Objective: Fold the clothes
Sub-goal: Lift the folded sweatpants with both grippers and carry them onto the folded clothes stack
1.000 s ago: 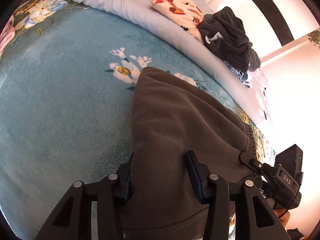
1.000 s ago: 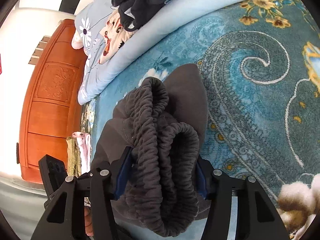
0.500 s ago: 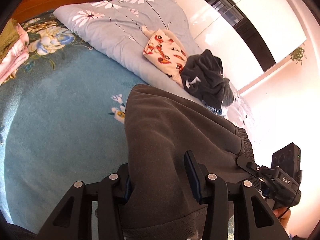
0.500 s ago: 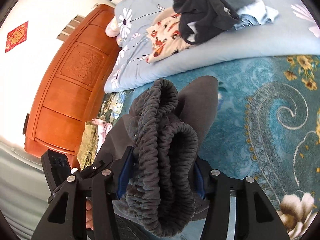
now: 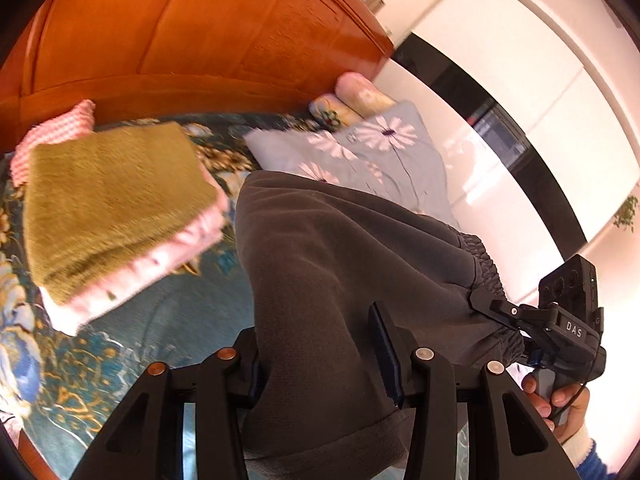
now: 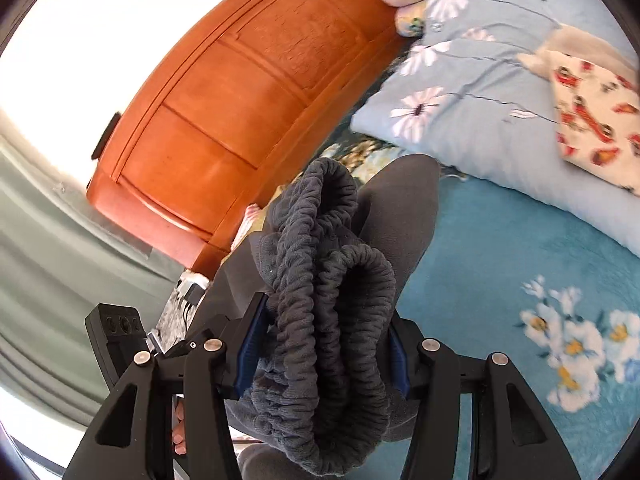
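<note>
The folded grey trousers (image 5: pixel 340 280) hang between both grippers, jaws clamped on them; the folded stack (image 5: pixel 112 208) lies nearer the left gripper (image 5: pixel 320 356)

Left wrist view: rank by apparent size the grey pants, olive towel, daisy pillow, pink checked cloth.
1. Grey pants, largest, though they hang closest to the lens between the left tool's fingers, so nearness inflates them.
2. Olive towel.
3. Daisy pillow, partly hidden behind the pants.
4. Pink checked cloth, only a strip showing.
</note>
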Motion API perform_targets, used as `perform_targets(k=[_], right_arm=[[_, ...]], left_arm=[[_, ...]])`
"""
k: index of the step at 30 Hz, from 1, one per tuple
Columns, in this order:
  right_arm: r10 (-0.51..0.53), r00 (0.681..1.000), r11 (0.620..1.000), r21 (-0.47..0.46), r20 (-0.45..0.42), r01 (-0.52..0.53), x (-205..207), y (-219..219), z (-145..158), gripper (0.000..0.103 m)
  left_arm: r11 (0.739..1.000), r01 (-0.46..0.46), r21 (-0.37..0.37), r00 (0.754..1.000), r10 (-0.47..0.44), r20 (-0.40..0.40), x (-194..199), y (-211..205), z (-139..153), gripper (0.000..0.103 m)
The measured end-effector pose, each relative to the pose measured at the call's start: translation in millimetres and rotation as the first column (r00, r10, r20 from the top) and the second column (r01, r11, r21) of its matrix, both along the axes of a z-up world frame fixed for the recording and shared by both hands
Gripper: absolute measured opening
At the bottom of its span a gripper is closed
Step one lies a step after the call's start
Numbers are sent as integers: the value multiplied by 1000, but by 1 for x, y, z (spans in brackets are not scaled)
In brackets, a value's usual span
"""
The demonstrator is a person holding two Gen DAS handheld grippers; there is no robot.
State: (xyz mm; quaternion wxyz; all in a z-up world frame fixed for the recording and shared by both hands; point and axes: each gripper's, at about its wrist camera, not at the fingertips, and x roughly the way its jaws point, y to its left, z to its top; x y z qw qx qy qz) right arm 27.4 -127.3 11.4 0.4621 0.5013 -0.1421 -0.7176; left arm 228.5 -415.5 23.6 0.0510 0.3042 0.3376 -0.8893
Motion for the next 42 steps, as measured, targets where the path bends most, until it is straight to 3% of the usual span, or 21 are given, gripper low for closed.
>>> perform_targets(k=[5, 10, 14, 17, 22, 29, 35, 42], right_arm=[[198, 980, 980, 2, -27, -198, -26, -140, 8, 55], [342, 939, 939, -6, -44, -343, -47, -260, -2, 55], [433, 900, 901, 26, -56, -432, -58, -332, -27, 55], [440, 898, 896, 69, -12, -439, -72, -364, -61, 55], [424, 904, 901, 80, 49, -426, -90, -372, -96, 57], [484, 874, 862, 153, 37, -484, -89, -368, -75, 62], [460, 888, 867, 203, 28, -455, -82, -354, -73, 63], [446, 890, 875, 166, 95, -456, -96, -345, -75, 67]], left_arm=[[981, -185, -64, 983, 183, -26, 14, -91, 1, 48], [941, -333, -56, 943, 331, -33, 17, -164, -21, 48], [919, -394, -17, 919, 394, 8, 13, -199, -62, 49], [915, -403, 15, 915, 402, 38, 15, -202, -89, 50], [916, -401, 17, 916, 400, 37, 21, -194, -101, 53], [909, -415, 32, 909, 413, 53, 29, -186, -87, 54], [894, -447, 23, 893, 445, 63, 41, -184, -77, 54], [891, -453, -20, 886, 453, 97, 51, -181, -65, 54]])
